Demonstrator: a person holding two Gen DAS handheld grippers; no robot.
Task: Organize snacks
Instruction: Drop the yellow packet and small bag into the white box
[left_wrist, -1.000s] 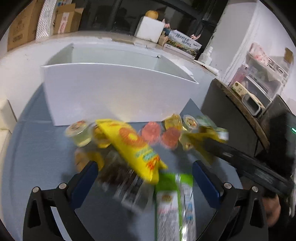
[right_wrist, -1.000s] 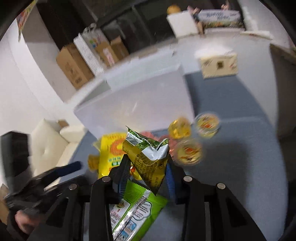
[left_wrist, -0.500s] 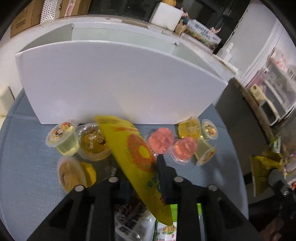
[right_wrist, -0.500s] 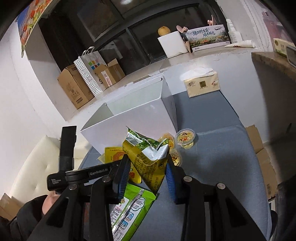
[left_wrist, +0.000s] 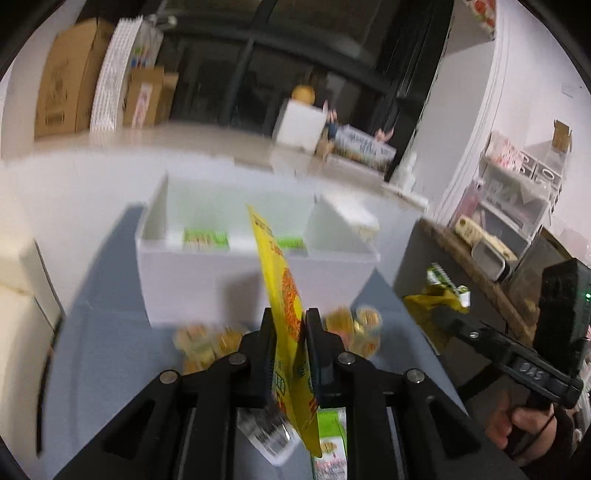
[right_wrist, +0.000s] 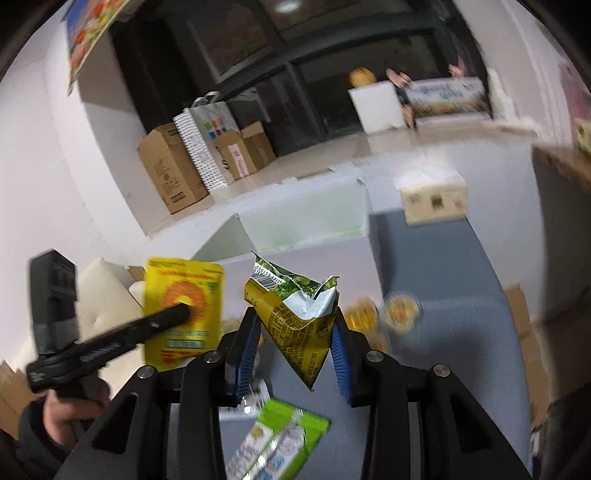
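Two tools, two packets: each hand carries one snack above the blue tabletop (right_wrist: 443, 280).
Left tool (left_wrist: 287, 332): its jaws have just been closing and now sit clamped flat on the yellow snack pouch (left_wrist: 280, 280), which stands on edge between them.
Right tool (right_wrist: 291, 332): pinched on the crumpled olive-green snack bag (right_wrist: 295, 314), blue pads against its sides, top corner torn open.
Yellow pouch, place: off the tabletop, its upper end toward 12 o'clock in front of the white divided box (left_wrist: 255, 266).
Green bag, place: lifted clear, the box at about 12 o'clock beyond it.
Box contents: green packets (left_wrist: 206, 240) already lie in the left compartment; the right one looks bare, though blur hides detail.
Left on the tabletop: jelly cups (left_wrist: 354, 328) near the box foot, a green wafer packet (right_wrist: 280, 443) at 6 o'clock under the right tool.
Handling, pouch: light, thin, slick film; it will flop and may slide, so a hold across the flat middle seems safest.
Handling, bag: light and soft, crushes easily; grip the body below the torn top so nothing spills.
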